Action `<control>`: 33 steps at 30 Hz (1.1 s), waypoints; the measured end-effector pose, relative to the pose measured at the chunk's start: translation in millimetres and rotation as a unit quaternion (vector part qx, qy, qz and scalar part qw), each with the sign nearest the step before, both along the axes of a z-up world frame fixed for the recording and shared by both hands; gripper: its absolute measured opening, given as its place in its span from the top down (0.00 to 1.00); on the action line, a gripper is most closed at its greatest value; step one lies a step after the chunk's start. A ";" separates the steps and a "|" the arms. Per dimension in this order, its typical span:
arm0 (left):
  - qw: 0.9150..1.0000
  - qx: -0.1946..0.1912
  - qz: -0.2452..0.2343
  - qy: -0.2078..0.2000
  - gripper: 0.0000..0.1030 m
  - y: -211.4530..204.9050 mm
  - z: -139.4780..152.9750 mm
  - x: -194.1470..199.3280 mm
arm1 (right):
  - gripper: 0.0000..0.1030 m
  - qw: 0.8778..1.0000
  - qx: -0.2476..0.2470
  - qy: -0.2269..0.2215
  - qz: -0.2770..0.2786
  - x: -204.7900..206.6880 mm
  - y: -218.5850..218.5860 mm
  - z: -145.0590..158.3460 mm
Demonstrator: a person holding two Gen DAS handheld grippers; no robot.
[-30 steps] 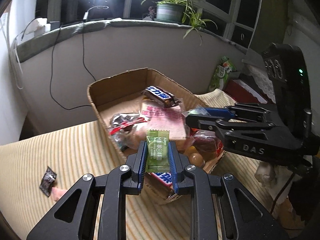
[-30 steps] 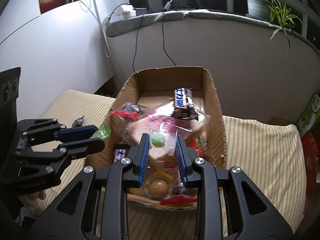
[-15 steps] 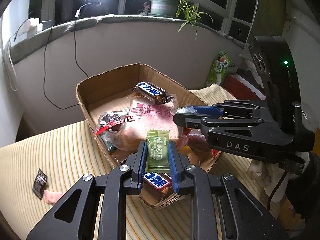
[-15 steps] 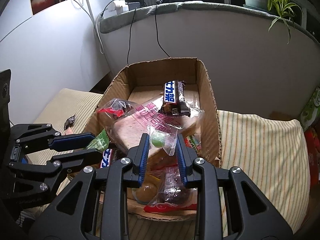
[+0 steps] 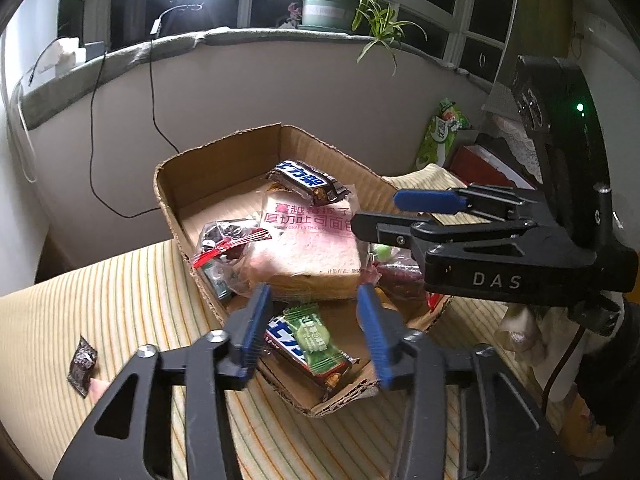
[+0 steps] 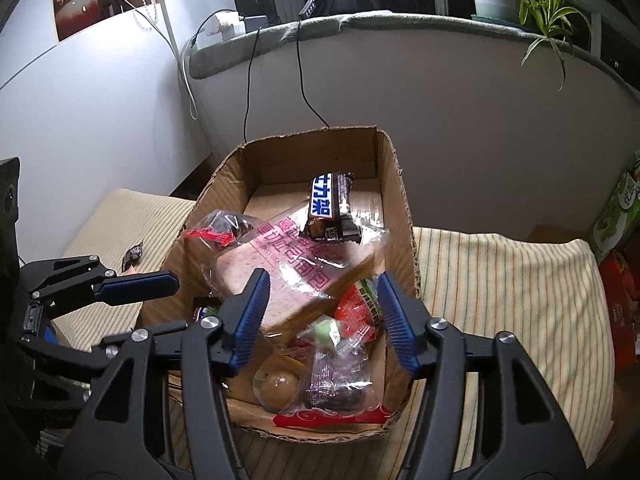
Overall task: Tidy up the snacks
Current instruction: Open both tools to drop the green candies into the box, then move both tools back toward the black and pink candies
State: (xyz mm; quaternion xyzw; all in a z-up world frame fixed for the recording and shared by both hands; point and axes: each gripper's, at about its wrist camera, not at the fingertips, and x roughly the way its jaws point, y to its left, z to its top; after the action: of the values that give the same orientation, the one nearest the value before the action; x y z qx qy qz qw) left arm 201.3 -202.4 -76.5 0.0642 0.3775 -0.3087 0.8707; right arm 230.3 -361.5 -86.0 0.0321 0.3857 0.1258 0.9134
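Note:
A cardboard box (image 5: 224,148) (image 6: 404,216) on the striped cloth holds a bagged bread slice (image 5: 304,248) (image 6: 288,276), chocolate bars and small sweets. My left gripper (image 5: 314,300) (image 6: 172,302) hangs over the box's near corner, its jaws opening. Below them a green-wrapped candy (image 5: 314,336) lies loose on a blue-labelled chocolate bar (image 5: 286,340). My right gripper (image 6: 322,284) (image 5: 380,212) hovers over the box's other near end with its jaws opening too. A clear-wrapped green candy (image 6: 326,330) lies free beneath them among the other sweets. A small dark wrapper (image 5: 82,364) (image 6: 134,254) rests on the cloth outside the box.
A second chocolate bar (image 5: 306,182) (image 6: 330,208) lies on top of the bread. A green bag (image 5: 440,132) and a red box (image 5: 484,164) stand to the right. Behind the box are a curved wall with hanging cables (image 5: 94,152) and a potted plant (image 5: 328,8).
Both grippers have gone from shut to open. The green-wrapped candy dropped from the left one onto the chocolate bar, and the clear-wrapped candy dropped from the right one into the box.

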 end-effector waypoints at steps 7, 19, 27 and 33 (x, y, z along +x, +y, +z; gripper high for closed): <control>1.000 0.011 0.011 -0.009 0.31 3.3 3.0 -4.2 | 0.17 1.000 0.014 -0.013 -0.020 -0.3 -6.4 10.5; 1.000 0.004 0.023 -0.018 0.31 22.5 12.8 -10.7 | 0.16 1.000 0.011 -0.021 -0.019 -13.0 4.6 25.1; 0.999 -0.003 0.042 -0.029 0.31 52.2 20.8 -13.5 | 0.16 0.999 0.018 -0.041 0.001 -31.4 27.1 42.4; 0.997 -0.007 0.065 -0.029 0.31 87.3 20.9 -10.4 | 0.16 0.997 0.027 -0.060 0.035 -46.6 56.2 53.4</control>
State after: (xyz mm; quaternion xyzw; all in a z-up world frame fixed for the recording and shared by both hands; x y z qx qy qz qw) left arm 190.9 -115.2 -55.6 0.0427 0.3529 -0.2521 0.9001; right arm 183.6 -305.2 -32.6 0.0355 0.3275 0.1694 0.9289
